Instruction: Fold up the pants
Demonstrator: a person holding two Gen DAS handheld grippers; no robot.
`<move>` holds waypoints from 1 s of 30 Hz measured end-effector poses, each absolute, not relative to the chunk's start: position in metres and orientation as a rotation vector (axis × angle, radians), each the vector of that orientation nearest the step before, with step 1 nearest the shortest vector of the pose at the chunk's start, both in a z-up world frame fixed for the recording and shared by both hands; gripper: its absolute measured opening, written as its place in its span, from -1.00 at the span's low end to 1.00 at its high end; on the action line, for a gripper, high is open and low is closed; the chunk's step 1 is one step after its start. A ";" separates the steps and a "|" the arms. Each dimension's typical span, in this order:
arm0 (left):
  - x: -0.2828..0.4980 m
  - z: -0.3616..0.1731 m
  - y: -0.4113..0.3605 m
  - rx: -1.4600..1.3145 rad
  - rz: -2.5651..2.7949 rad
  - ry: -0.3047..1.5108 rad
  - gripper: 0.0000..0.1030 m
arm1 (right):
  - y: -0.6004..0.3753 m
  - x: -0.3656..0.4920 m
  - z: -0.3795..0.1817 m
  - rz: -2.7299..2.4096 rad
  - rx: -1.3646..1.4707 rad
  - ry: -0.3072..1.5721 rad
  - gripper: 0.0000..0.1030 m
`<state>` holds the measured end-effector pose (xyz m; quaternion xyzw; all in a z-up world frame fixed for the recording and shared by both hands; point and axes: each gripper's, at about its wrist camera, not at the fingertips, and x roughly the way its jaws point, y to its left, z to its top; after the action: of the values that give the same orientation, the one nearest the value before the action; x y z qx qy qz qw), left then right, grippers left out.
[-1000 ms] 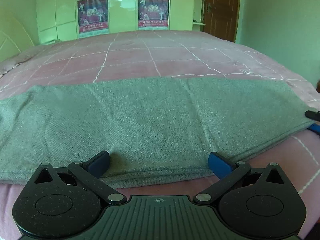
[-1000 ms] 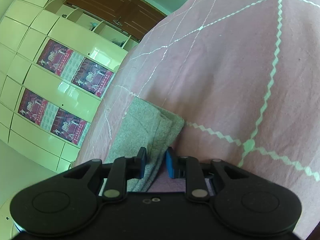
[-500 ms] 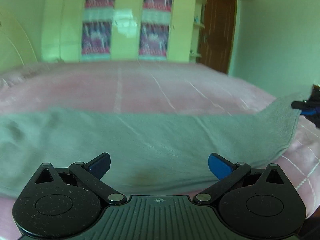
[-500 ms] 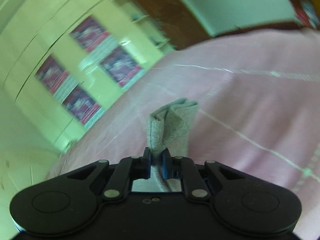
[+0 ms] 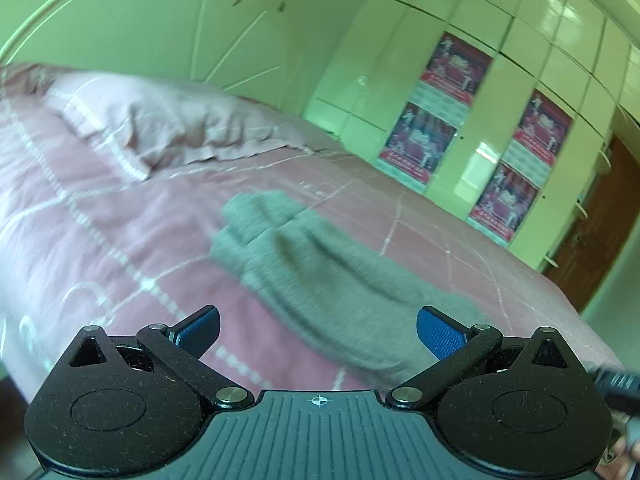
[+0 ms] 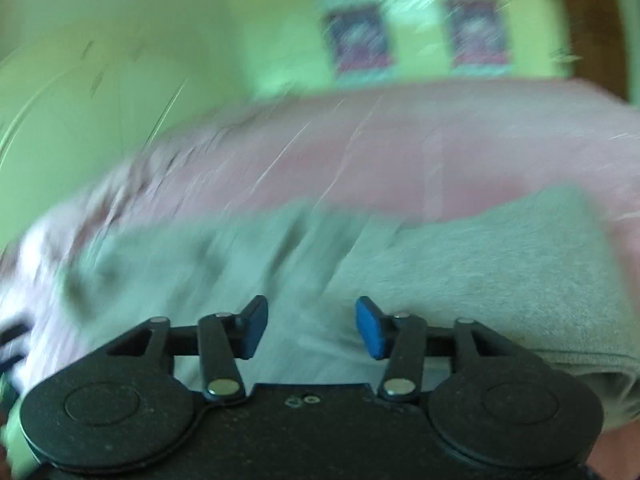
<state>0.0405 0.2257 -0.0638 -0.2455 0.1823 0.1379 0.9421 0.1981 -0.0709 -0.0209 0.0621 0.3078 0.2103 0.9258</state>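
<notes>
The grey pants [image 5: 328, 280] lie folded in a long band on the pink bed [image 5: 100, 232], running from mid-frame toward the lower right in the left wrist view. My left gripper [image 5: 318, 330] is open and empty, held just above their near edge. In the blurred right wrist view the pants [image 6: 460, 264] spread across the frame in a doubled layer with a fold edge at the right. My right gripper [image 6: 310, 328] is open just above the cloth and holds nothing.
A pink pillow [image 5: 160, 120] lies at the head of the bed by the pale headboard [image 5: 160, 28]. Pale wardrobes with posters [image 5: 460, 112] and a brown door [image 5: 596, 232] stand beyond the bed. The bed's edge falls away at the lower left.
My right gripper, which had pinched and lifted the pants' end, has swung it over and opened, releasing the cloth. My left gripper stayed open and turned left toward the pillow end.
</notes>
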 end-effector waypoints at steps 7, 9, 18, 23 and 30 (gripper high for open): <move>0.052 -0.085 0.243 -0.611 0.269 0.382 1.00 | -0.115 0.173 -0.004 0.336 0.196 0.561 -0.46; 0.060 -0.078 0.230 -0.593 0.172 0.369 1.00 | -0.139 0.172 -0.002 0.285 0.244 0.523 -0.40; 0.151 -0.058 0.113 -0.443 -0.067 0.549 0.84 | -0.195 0.161 -0.012 0.167 0.286 0.487 -0.33; 0.193 -0.056 0.066 -0.430 -0.203 0.674 0.46 | -0.214 0.154 -0.025 0.160 0.349 0.492 -0.37; 0.227 -0.084 0.059 -0.756 -0.297 0.823 0.07 | -0.236 0.149 -0.022 0.150 0.391 0.439 -0.30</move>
<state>0.2274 0.0588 -0.0842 -0.3575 0.3891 -0.1405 0.8373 0.1491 -0.2362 -0.0216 0.1927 0.2160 0.0740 0.9543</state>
